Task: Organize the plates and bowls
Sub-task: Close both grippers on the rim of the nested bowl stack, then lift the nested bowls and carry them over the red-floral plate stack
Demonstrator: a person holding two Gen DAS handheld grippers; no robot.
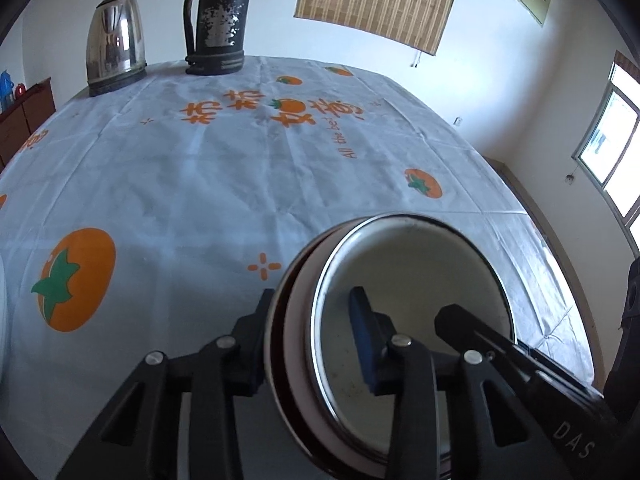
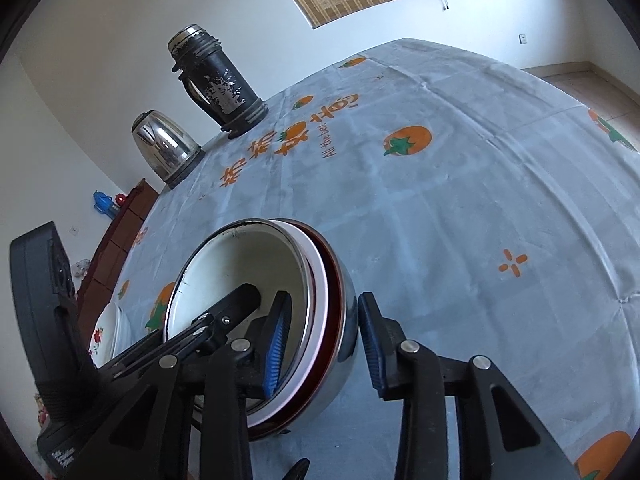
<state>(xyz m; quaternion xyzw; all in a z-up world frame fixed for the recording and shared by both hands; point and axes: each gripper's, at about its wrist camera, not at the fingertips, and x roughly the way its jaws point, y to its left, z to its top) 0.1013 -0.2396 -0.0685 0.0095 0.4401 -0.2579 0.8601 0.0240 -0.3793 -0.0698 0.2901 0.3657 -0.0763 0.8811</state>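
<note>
Fingers of the left gripper (image 1: pixel 316 312) clamp the rim of the nested bowls (image 1: pixel 404 312); the right gripper's fingers (image 2: pixel 324 336) straddle the opposite rim, spread apart, outer one clear. Beneath lies the desk (image 1: pixel 208 184), its far edge holding a black thermos (image 1: pixel 218 16) and steel kettle (image 1: pixel 116 44). Stacked plates (image 2: pixel 108 336) sit near the desk's left edge.

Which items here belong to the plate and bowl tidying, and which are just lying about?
Job: bowl stack, left gripper, right gripper, plates.
Lying about: kettle, flask, tablecloth, cabinet.
</note>
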